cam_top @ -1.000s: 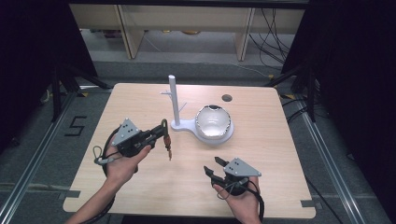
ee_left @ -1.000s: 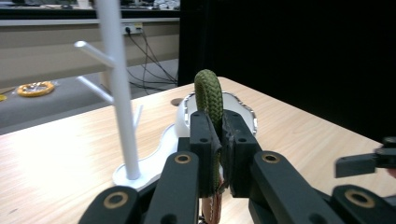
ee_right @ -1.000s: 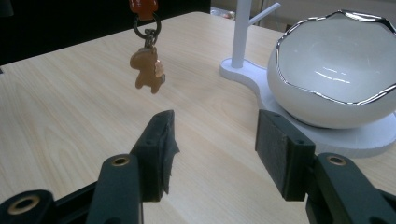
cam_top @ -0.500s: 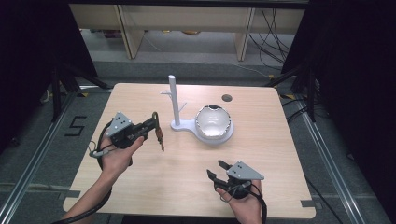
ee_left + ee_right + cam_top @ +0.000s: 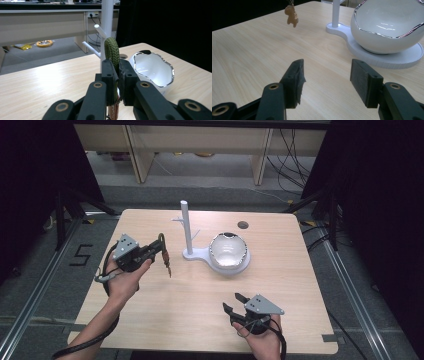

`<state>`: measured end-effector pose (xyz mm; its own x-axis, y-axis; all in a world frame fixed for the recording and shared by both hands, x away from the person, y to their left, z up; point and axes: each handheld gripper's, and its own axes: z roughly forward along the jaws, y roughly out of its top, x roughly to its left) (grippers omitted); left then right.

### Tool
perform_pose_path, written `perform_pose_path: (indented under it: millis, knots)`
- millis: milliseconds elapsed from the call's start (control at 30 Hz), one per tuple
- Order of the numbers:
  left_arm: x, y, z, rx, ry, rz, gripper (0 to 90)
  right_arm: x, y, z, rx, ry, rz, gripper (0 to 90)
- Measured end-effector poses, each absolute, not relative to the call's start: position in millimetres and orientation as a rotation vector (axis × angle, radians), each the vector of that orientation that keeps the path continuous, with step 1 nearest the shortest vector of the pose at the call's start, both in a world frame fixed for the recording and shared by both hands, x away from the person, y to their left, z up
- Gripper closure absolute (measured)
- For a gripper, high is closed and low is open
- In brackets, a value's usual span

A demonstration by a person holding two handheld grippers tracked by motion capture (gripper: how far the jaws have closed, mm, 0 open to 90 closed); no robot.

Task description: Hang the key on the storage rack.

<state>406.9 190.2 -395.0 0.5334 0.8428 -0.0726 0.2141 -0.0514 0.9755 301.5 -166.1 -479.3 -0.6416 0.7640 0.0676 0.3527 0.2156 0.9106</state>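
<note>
My left gripper [image 5: 161, 248] hovers over the table's left half, shut on a green braided cord [image 5: 111, 53]. A small brown charm [image 5: 168, 268] dangles from the cord, clear of the tabletop. Just right of it stands a white peg stand [image 5: 186, 227] whose base carries a white bowl with a silver rim [image 5: 229, 251]. In the left gripper view the stand's post [image 5: 107, 25] rises right behind the cord. My right gripper [image 5: 235, 302] rests near the front edge, open. Its jaws have just been opening, and nothing sits between its pads [image 5: 294, 80]. The charm [image 5: 292, 16] hangs ahead of it.
The wooden table [image 5: 190, 300] has a small dark round hole [image 5: 243, 225] near its far edge. Shelving and cables lie on the floor beyond it. Metal rails run along both sides of the table.
My left gripper has carried the cord and charm leftward and farther from the person. The right gripper has stayed near the front edge.
</note>
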Motion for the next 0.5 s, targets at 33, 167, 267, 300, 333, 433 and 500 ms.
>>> perform_pose_path:
  millis: [33,167,267,300,333,433,500]
  knots:
    - [408,190,-395,1.577,0.927,0.673,83.3,299,-165,-479,1.065,2.103,1.384,45.5]
    - [412,190,-395,1.579,0.929,0.698,83.3,301,-165,-481,1.037,2.099,1.403,45.4]
    - [414,190,-395,1.583,0.931,0.709,83.3,302,-167,-481,1.013,2.103,1.371,45.3]
    - [416,188,-395,1.579,0.936,0.717,83.3,302,-167,-480,1.026,2.106,1.376,45.3]
    - [416,188,-395,1.579,0.936,0.717,83.3,302,-167,-480,1.026,2.106,1.376,45.3]
    - [419,187,-394,1.582,0.936,0.729,83.3,302,-167,-481,1.028,2.107,1.385,45.2]
    - [421,186,-394,1.584,0.935,0.740,83.3,302,-168,-481,1.011,2.099,1.375,45.2]
